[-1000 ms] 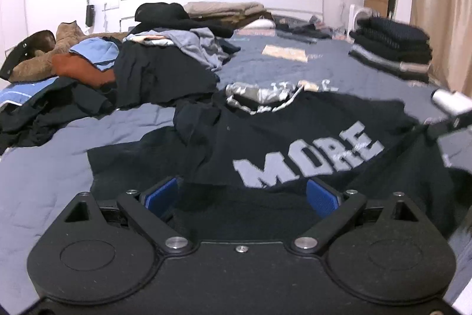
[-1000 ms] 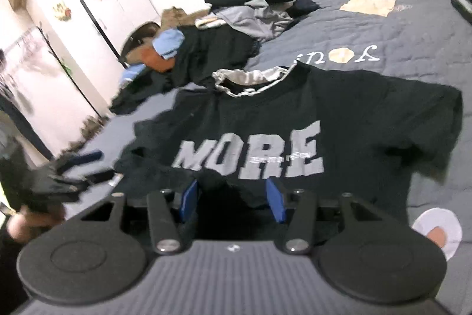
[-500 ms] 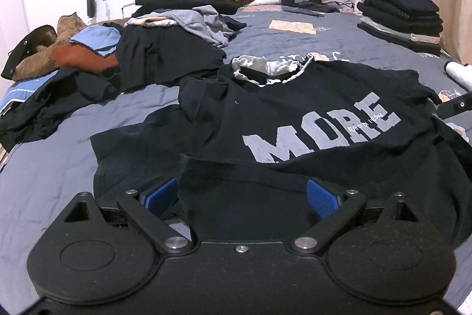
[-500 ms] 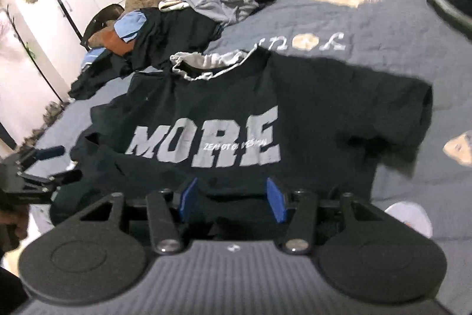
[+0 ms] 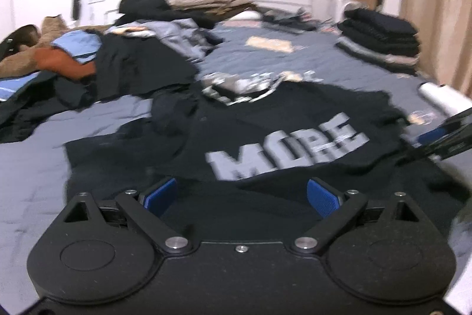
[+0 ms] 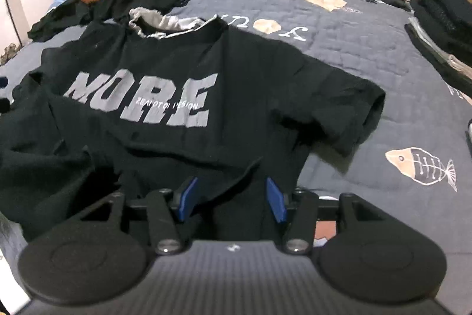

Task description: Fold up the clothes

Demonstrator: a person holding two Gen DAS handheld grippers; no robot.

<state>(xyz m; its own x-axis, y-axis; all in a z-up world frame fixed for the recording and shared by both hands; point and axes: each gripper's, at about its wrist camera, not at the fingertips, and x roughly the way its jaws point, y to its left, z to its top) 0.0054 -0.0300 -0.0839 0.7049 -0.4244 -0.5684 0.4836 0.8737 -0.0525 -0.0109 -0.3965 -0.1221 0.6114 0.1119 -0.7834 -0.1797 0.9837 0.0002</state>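
Note:
A black T-shirt with grey "MORE" lettering lies front-up on the bed, collar away from me. My left gripper is at its near hem, blue pads far apart, with black cloth lying between them and not pinched. The right gripper's fingers show at the right edge of the left wrist view. In the right wrist view the T-shirt fills the middle. My right gripper points down at the rumpled hem with its pads apart. Cloth sits between them untouched.
The grey-blue quilt covers the bed. A heap of unfolded clothes lies at the far left. A folded dark stack sits at the far right, and tan folded clothes by the headboard. A white roll lies right of the shirt.
The right gripper has sunk toward the hem and rolled, so the shirt now looks larger and closer. The hem that stood up before the left gripper half a second ago has dropped lower.

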